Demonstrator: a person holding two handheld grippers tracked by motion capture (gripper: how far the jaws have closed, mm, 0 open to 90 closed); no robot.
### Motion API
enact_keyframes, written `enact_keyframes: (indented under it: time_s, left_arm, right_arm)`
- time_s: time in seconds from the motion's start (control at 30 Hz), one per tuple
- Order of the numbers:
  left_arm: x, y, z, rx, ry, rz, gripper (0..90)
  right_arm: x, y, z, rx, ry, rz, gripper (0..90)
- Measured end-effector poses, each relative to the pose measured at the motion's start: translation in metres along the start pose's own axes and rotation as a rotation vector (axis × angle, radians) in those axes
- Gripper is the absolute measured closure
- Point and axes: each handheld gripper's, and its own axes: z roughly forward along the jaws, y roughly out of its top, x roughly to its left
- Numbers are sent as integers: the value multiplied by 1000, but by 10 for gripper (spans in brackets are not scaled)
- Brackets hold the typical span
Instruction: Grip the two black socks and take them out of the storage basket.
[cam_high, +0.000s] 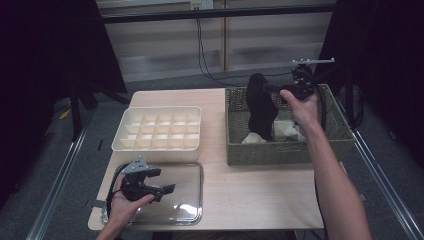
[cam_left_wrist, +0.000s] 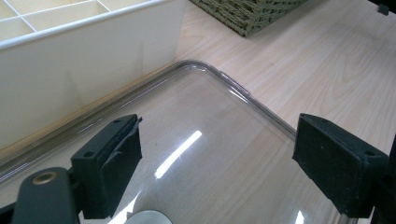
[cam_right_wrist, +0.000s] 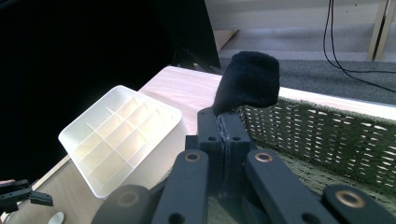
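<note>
Black sock (cam_high: 261, 107) hangs from my right gripper (cam_high: 272, 88), whose jaws are clamped tight on its top edge, so it dangles above the wicker basket (cam_high: 235, 145) and the pale socks (cam_high: 286, 131) inside. My left gripper (cam_high: 159, 181) waits with jaws apart over the clear lid (cam_high: 195, 200), just beside the white divided organizer (cam_high: 125, 145), likely the sock's destination.

Fixed overhead camera facing forward-down, each gripper camera close behind its jaws, all three sharing the divided white box (cam_high: 158, 129).
</note>
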Motion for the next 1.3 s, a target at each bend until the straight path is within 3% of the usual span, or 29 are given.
enact_keyframes:
  time_s: [0.37, 0.7, 1.0, 1.3]
  left_arm:
    - [-1, 2, 3, 1, -2, 12, 148]
    - [-1, 2, 2, 0, -6, 11, 148]
    - [-2, 1, 1, -4, -10, 9, 147]
    - [-3, 1, 2, -6, -10, 13, 148]
  right_arm:
    - [2, 4, -8, -35, 17, -3, 892]
    - [16, 22, -20, -76, 40, -18, 892]
    - [26, 28, -30, -93, 37, -37, 893]
    - [43, 33, -47, -124, 64, -66, 893]
